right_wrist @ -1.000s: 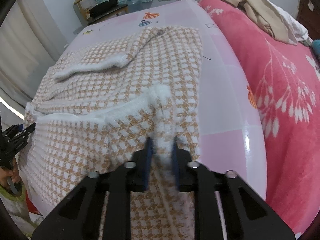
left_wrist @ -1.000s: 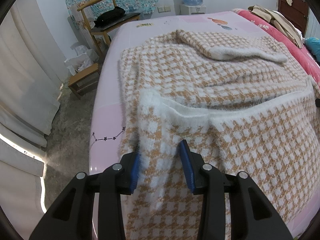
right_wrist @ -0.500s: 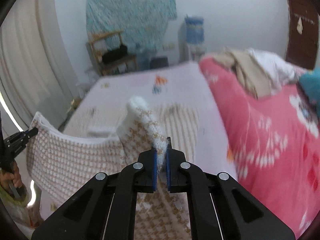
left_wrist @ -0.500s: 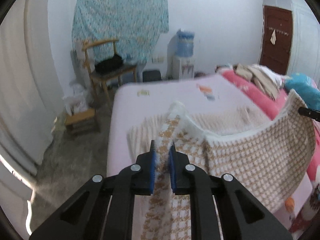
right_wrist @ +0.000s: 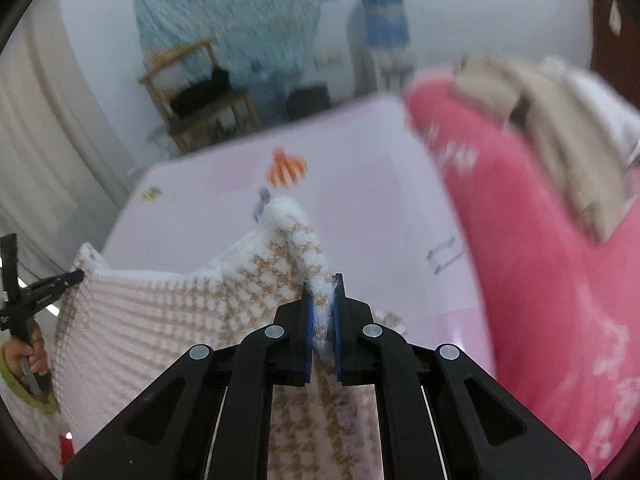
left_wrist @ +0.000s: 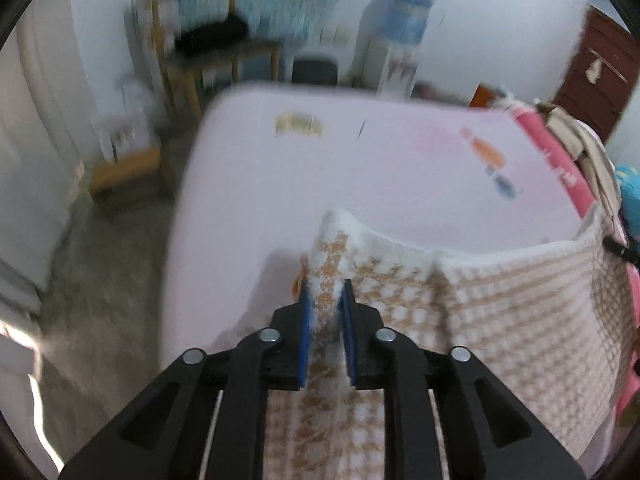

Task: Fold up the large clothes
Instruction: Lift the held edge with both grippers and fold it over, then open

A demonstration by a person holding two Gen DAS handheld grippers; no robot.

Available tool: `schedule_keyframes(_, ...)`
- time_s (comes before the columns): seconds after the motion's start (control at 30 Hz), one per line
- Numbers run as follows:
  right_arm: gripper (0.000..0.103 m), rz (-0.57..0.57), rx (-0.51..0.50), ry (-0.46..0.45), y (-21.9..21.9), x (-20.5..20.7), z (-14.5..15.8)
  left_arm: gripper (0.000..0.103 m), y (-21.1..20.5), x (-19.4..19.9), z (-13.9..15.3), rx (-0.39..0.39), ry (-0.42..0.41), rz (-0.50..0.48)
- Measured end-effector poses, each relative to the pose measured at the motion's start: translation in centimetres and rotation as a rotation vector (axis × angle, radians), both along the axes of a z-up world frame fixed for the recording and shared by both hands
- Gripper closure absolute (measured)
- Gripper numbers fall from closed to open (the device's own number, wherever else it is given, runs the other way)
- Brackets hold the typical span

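I have two tongs and one big garment between them. My left tongs (left_wrist: 325, 298) have a fold of the tan-and-white checked sweater (left_wrist: 500, 304) between their blue pads (left_wrist: 305, 320); the jaws are easing apart, yet the cloth still fills the gap and touches both pads. My right tongs (right_wrist: 322, 298) hold the other fluffy white edge of the same sweater (right_wrist: 160, 320) the same way, jaws also loosening with the knit pinched between them. The sweater hangs stretched from one pair to the other, lifted above the near part of the bed (left_wrist: 380, 160), which has one pale pink sheet with a few small printed figures on it.

In the right view I see my left hand (right_wrist: 28, 354) wrapped around the handle of the left tongs at the far left edge.

Around the bed: one red flowered blanket (right_wrist: 540, 260) along the right side, with a heap of beige clothes (right_wrist: 560, 128) on it; one wooden chair (left_wrist: 208, 52) with a dark bag on its seat; one low wooden stool (left_wrist: 128, 176) on the floor; one water dispenser (left_wrist: 400, 32) against the wall; one blue patterned cloth (right_wrist: 232, 12) hung on the wall; one brown door (left_wrist: 596, 80) at the right. Everything far off is blurred. The raised sweater blocks my view of the nearest stretch of sheet.
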State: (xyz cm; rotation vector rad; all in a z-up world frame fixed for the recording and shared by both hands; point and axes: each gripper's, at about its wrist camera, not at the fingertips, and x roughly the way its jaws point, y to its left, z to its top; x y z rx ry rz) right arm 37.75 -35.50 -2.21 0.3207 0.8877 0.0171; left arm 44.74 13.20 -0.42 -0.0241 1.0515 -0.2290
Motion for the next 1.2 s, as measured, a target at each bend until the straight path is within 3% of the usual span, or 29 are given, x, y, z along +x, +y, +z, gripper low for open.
schedule_keyframes(0.07, 0.076, -0.017, 0.058, 0.024, -1.2, 0.1, -1.4, 0.066, 1.8, 0.7, -0.9, -0.094, 0.047, 0.043)
schedule_keyframes(0.1, 0.062, -0.042, 0.127, 0.020, -2.7, 0.0, -2.0, 0.062, 2.2, 0.4, -1.1, -0.129, 0.056, 0.058)
schedule_keyframes(0.13, 0.055, -0.050, 0.178, 0.014, -3.4, -0.4, -2.1, 0.056, 2.9, 0.3, -1.2, -0.179, 0.068, 0.073)
schedule_keyframes(0.2, 0.052, -0.079, 0.339, 0.002, -6.0, -1.0, -2.8, 0.055, 5.3, 0.7, -1.2, -0.324, 0.098, 0.102)
schedule_keyframes(0.27, 0.052, -0.141, 0.416, -0.015, -8.2, -2.1, -3.1, 0.054, 7.6, 0.8, -1.1, -0.440, 0.116, 0.173)
schedule_keyframes(0.4, 0.051, -0.211, 0.435, -0.059, -10.0, -5.3, -1.1, 0.054, 9.5, -1.1, 1.5, -0.473, 0.050, 0.227)
schedule_keyframes(0.53, 0.047, -0.185, 0.295, -0.094, -7.6, -9.3, 3.0, 0.050, 7.9, -6.4, 6.1, -0.396, -0.065, 0.140)
schedule_keyframes(0.6, 0.037, -0.138, 0.179, -0.116, -4.3, -12.4, 5.6, 0.044, 6.3, -10.8, 8.7, -0.362, -0.151, 0.071)
schedule_keyframes(0.8, 0.017, 0.011, -0.024, -0.161, 5.9, -21.7, 8.2, 0.014, 1.3, -23.8, 12.4, -0.228, -0.343, -0.040)
schedule_keyframes(0.87, 0.014, 0.040, -0.067, -0.162, 8.8, -24.1, 7.9, 0.005, -0.4, -27.3, 12.6, -0.172, -0.378, -0.050)
schedule_keyframes(1.0, 0.008, 0.061, -0.198, -0.165, 14.7, -27.6, 6.7, 0.005, -3.1, -31.9, 11.8, -0.117, -0.400, -0.044)
schedule_keyframes(1.2, 0.008, -0.002, -0.255, -0.182, 17.6, -29.9, 5.9, 0.005, -5.4, -34.9, 8.7, -0.075, -0.342, -0.014)
